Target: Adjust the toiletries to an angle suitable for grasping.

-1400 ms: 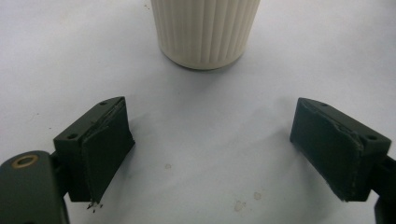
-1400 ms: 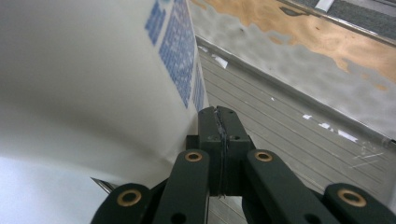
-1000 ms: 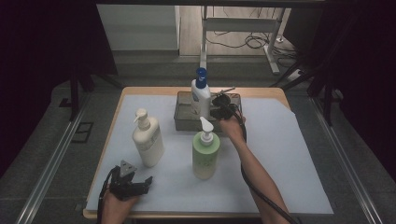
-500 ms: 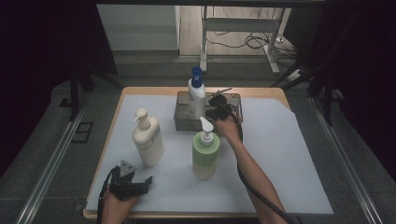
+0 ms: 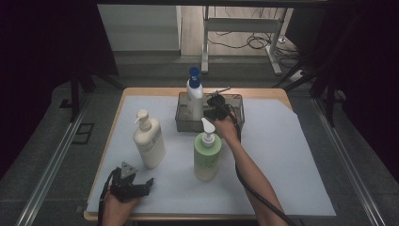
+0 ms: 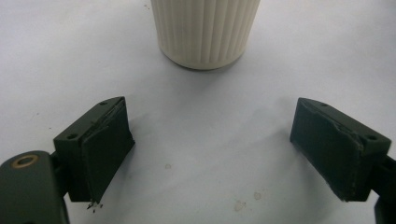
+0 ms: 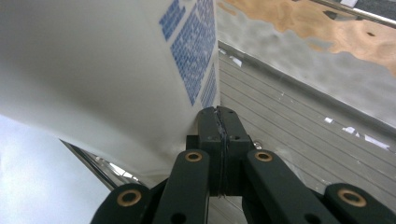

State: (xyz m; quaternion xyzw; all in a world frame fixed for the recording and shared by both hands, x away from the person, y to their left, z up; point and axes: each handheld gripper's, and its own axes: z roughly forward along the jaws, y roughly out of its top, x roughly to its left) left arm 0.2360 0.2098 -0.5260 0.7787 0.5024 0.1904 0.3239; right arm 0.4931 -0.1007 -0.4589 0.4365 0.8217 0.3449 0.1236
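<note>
The right gripper [image 5: 214, 104] sits low inside the metal tray [image 5: 235, 100] at the table's far edge, its jaws pressed together on nothing, just beside the blue-capped white bottle [image 5: 194, 96] standing at the tray's left end. The green pump bottle [image 5: 207, 150] stands just in front of the tray, close beside the right forearm. The left gripper [image 5: 147, 184] rests near the table's front edge, jaws spread wide on bare white sheet [image 5: 291, 155], with the cream pump bottle [image 5: 148, 140] just ahead.

One high camera, two riding cameras

The high view looks forward and down over the surface [image 5: 282, 155]. The left hand-held gripper [image 6: 210, 149] view sits low, facing the cream bottle [image 6: 205, 32]; the right hand-held gripper [image 7: 219, 126] view presses close against the white bottle [image 7: 102, 74] in the tray [image 7: 299, 140].
</note>
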